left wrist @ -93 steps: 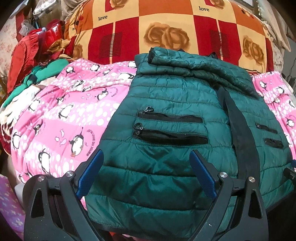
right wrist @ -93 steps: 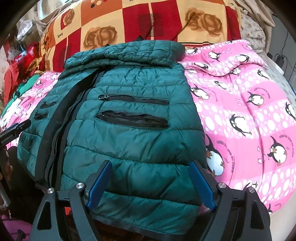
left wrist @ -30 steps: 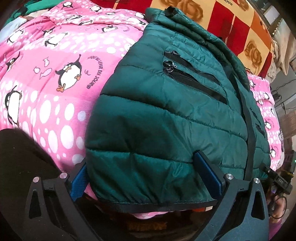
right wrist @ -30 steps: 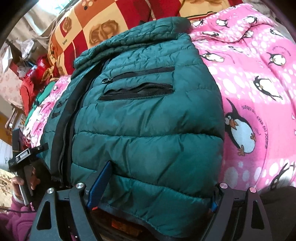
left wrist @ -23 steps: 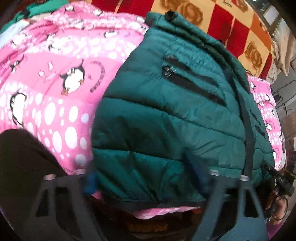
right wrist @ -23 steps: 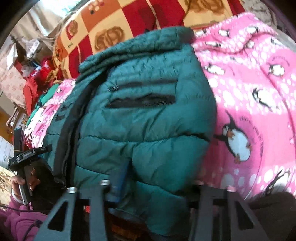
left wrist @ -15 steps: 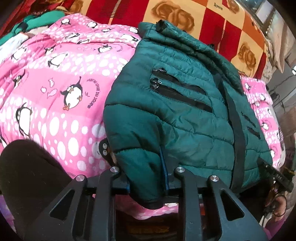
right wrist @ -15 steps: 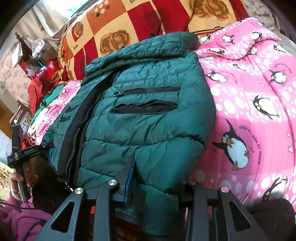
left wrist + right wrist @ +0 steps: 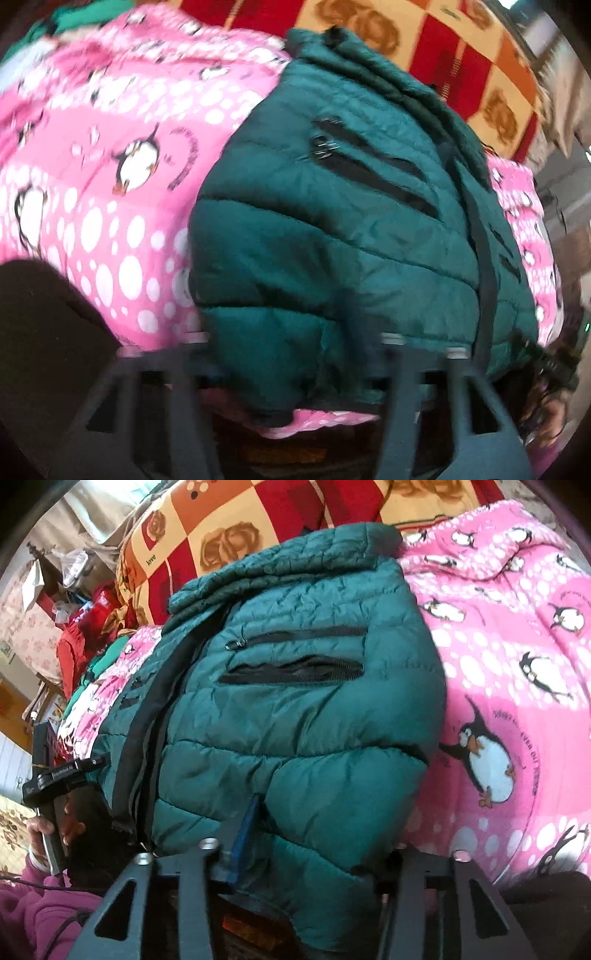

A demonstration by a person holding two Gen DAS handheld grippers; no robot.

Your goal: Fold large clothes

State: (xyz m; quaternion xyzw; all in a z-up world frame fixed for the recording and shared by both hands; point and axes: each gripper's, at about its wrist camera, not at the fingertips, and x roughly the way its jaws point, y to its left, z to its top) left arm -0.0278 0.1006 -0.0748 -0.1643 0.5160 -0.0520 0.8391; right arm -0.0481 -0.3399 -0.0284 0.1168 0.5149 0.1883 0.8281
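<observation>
A dark green quilted jacket (image 9: 332,206) lies front-up on a pink penguin blanket (image 9: 96,177), its collar toward the far pillow. My left gripper (image 9: 291,354) is shut on the jacket's near hem at its left corner; the fabric bunches between the jaws. The view is blurred. In the right wrist view the jacket (image 9: 295,709) fills the middle, and my right gripper (image 9: 314,849) is shut on the hem at its right corner. One blue pad (image 9: 243,834) shows against the fabric. The other gripper and the hand holding it (image 9: 55,794) show at the left.
A red, orange and yellow checked pillow (image 9: 229,528) lies behind the jacket. A pile of red and green clothes (image 9: 96,627) sits at the far left. The pink blanket (image 9: 517,686) spreads to the right. The bed's near edge runs under both grippers.
Both grippers went from open around the near hem to shut on it. The hem is now bunched and lifted a little, and the left view is blurred by motion.
</observation>
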